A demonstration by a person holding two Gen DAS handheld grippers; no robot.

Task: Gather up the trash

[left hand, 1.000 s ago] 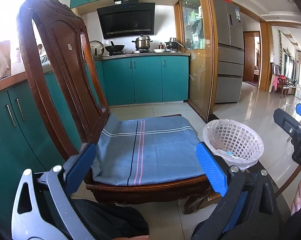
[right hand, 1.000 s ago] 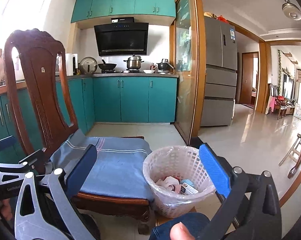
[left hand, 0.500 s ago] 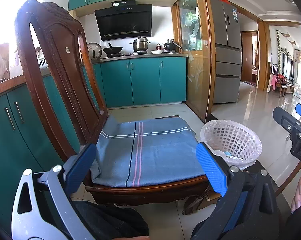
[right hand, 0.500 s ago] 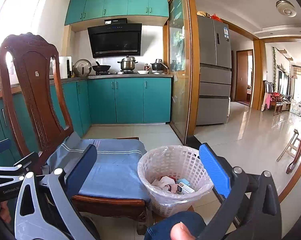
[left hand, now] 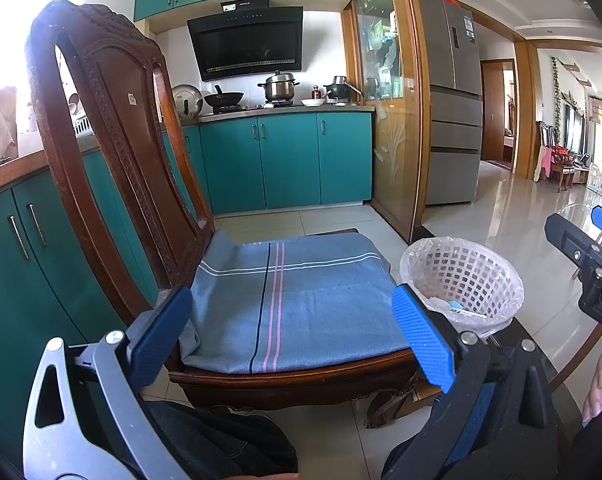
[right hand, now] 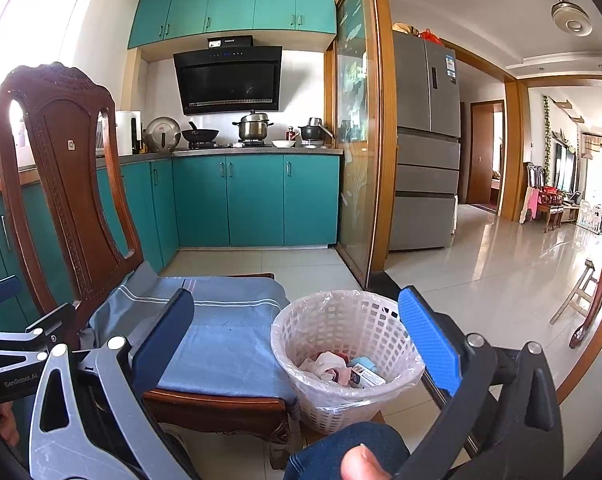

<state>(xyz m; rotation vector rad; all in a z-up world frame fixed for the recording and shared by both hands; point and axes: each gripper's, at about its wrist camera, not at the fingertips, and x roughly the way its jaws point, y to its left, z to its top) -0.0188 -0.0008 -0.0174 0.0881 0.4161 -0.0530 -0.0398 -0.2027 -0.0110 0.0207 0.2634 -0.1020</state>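
Right wrist view shows the light, bendy trash basket [right hand: 347, 360] at six o'clock, best held by its rim, while the right gripper [right hand: 297, 344] and left gripper [left hand: 293, 332] gape wide, holding nothing.

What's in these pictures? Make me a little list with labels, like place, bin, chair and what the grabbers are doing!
place: kitchen with teal cabinets and a tiled floor
bin: white basket with a clear plastic liner, on the floor beside the chair
in the bin: crumpled paper and small packets
chair: carved wooden chair with a blue striped cloth on the seat
left gripper: open, holding nothing
right gripper: open, holding nothing
loose trash: none seen on chair or floor
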